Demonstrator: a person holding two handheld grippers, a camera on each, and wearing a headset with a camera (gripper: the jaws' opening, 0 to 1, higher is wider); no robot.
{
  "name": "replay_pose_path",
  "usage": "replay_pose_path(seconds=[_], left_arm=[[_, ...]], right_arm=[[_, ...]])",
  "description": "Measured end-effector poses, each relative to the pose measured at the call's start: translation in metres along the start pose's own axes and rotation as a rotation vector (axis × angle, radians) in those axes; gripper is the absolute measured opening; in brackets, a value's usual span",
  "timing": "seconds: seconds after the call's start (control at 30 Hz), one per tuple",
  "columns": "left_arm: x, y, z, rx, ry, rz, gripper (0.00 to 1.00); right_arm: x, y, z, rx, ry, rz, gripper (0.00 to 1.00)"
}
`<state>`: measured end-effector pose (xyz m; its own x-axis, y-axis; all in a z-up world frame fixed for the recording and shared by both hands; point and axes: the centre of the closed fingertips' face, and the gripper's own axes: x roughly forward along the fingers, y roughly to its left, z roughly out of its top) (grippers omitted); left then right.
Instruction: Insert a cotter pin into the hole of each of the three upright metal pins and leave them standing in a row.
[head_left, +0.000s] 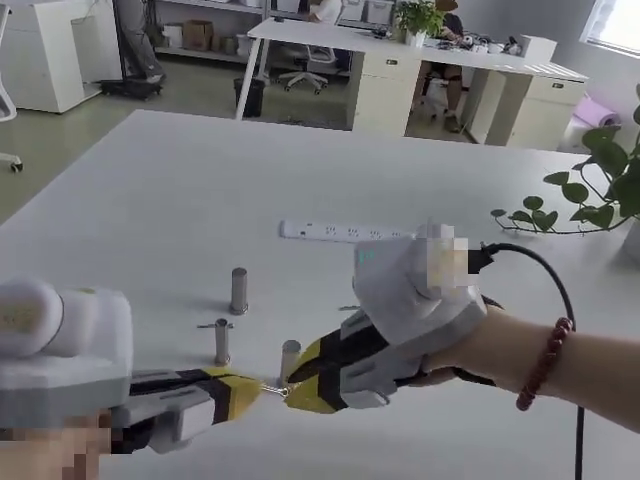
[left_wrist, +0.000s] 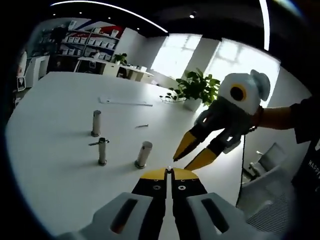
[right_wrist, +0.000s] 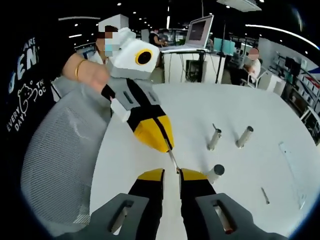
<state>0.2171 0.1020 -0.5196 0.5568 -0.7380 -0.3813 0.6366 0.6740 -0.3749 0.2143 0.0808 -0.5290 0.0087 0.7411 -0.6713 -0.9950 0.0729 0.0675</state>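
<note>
Three metal pins stand upright on the white table: the far pin (head_left: 239, 290), the middle pin (head_left: 222, 341) with a cotter pin through its top, and the near pin (head_left: 290, 358). My left gripper (head_left: 258, 388) is shut on a thin cotter pin (right_wrist: 173, 157), which sticks out of its yellow tips just in front of the near pin (right_wrist: 216, 172). My right gripper (right_wrist: 171, 172) faces it, open, with the pin's free end between its jaws. In the left gripper view the right gripper (left_wrist: 179, 162) hovers with its jaws apart, right of the near pin (left_wrist: 144, 154).
A loose cotter pin (left_wrist: 142, 126) lies on the table beyond the pins. A white power strip (head_left: 345, 233) lies farther back, with a black cable (head_left: 555, 285) running right. A potted plant (head_left: 600, 190) stands at the table's right edge.
</note>
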Motion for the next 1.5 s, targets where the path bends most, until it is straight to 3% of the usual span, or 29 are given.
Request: replay_pose_path(seconds=[0.07, 0.2, 0.33, 0.37, 0.63, 0.93, 1.13, 1.5], left_arm=[[0.000, -0.002, -0.004, 0.049, 0.021, -0.004, 0.00], [0.001, -0.003, -0.012, 0.093, 0.051, -0.013, 0.00], [0.001, -0.004, -0.015, 0.109, 0.059, -0.030, 0.00], [0.001, -0.004, -0.015, 0.114, 0.057, -0.039, 0.00], [-0.003, -0.016, -0.010, 0.159, 0.024, -0.115, 0.00], [-0.008, -0.034, -0.007, 0.186, 0.000, -0.205, 0.00], [-0.009, -0.045, -0.004, 0.191, -0.020, -0.258, 0.00], [-0.011, -0.054, -0.003, 0.193, -0.031, -0.296, 0.00]], right_arm=[[-0.002, 0.000, -0.003, 0.062, -0.018, 0.025, 0.08], [-0.005, -0.002, -0.006, 0.127, -0.047, 0.042, 0.08], [-0.010, 0.008, -0.004, 0.202, -0.105, 0.128, 0.08], [-0.011, 0.007, -0.006, 0.214, -0.109, 0.129, 0.09], [-0.014, 0.011, -0.016, 0.223, -0.109, 0.154, 0.12], [-0.014, 0.028, -0.021, 0.254, -0.117, 0.256, 0.11], [-0.013, 0.035, -0.022, 0.257, -0.119, 0.296, 0.11], [-0.013, 0.045, -0.012, 0.270, -0.171, 0.343, 0.02]])
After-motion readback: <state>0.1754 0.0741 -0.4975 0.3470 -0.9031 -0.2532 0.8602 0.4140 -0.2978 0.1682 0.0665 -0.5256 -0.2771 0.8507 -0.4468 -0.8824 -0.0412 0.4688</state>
